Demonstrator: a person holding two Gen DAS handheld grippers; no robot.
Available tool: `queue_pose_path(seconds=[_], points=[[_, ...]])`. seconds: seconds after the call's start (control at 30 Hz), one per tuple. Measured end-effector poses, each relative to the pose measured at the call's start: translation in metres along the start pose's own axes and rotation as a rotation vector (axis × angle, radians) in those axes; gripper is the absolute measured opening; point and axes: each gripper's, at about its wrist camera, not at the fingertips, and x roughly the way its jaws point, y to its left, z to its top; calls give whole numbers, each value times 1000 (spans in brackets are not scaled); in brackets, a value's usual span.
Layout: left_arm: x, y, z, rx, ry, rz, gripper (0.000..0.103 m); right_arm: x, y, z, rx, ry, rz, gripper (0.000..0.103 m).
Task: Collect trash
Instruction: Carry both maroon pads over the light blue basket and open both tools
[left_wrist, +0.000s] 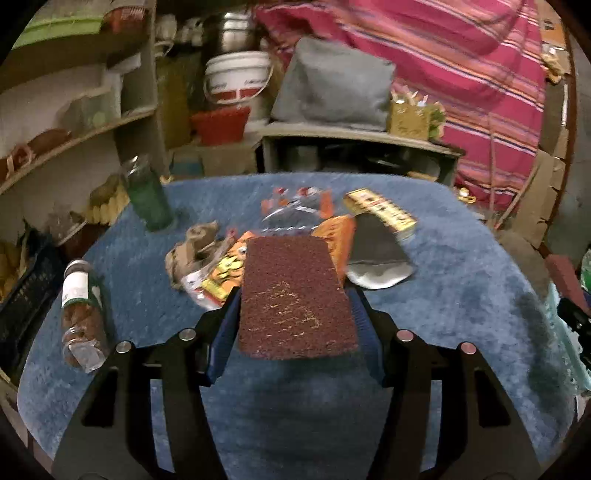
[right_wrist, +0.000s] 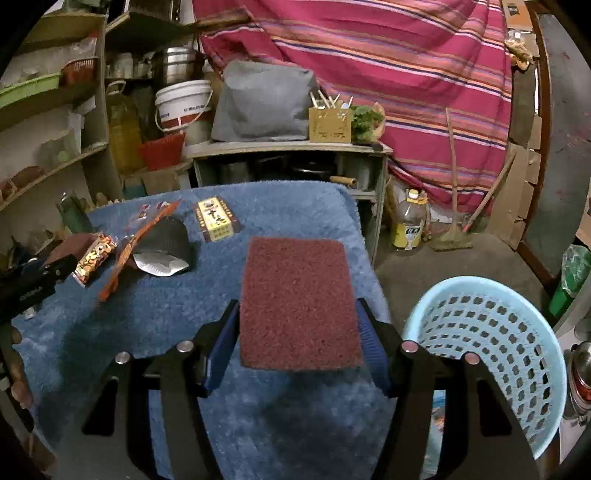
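Note:
My left gripper (left_wrist: 295, 306) is shut on a maroon scouring pad (left_wrist: 295, 299), held above a blue fluffy cloth (left_wrist: 461, 295). Past it lies trash: a crumpled brown paper (left_wrist: 192, 247), orange snack wrappers (left_wrist: 332, 236), a clear wrapper (left_wrist: 295, 206), a yellow box (left_wrist: 380, 210), a silver-lined pouch (left_wrist: 380, 258). My right gripper (right_wrist: 299, 314) is shut on a second maroon scouring pad (right_wrist: 299, 299). A light blue perforated basket (right_wrist: 498, 350) stands at its right, beside the table. The yellow box (right_wrist: 218, 219), pouch (right_wrist: 166, 251) and wrappers (right_wrist: 129, 251) lie far left of it.
A plastic jar (left_wrist: 79, 314) lies on its side at the cloth's left; a green glass (left_wrist: 147, 199) stands behind it. Shelves (left_wrist: 74, 140), a white bucket (left_wrist: 236, 81), a grey cushion (left_wrist: 332, 85) on a low cabinet, and a striped curtain (right_wrist: 388, 74) lie behind. An oil bottle (right_wrist: 408, 225) stands on the floor.

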Motion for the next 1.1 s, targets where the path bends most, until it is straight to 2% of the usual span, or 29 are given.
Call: queue_pose_path(seconds=[0.27, 0.37, 0.47, 0.57, 0.83, 0.97, 1.1], points=[[-34, -63, 1, 58, -107, -91, 57, -21, -54, 2, 105, -29, -27, 61], [-44, -97, 0, 112, -133, -125, 57, -31, -81, 1, 117, -41, -91, 61], [-48, -128, 1, 123, -128, -182, 57, -37, -107, 0, 141, -45, -138, 61], [-49, -162, 1, 119, -114, -276, 57, -45, -137, -5, 164, -38, -202, 61], [-52, -252, -13, 220, -114, -391, 57, -61, -201, -19, 252, -24, -292, 61], [-54, -280, -22, 254, -104, -435, 57, -63, -223, -28, 284, -7, -306, 61], [-46, -304, -29, 275, -70, -474, 57, -61, -228, -32, 288, 4, -285, 61]])
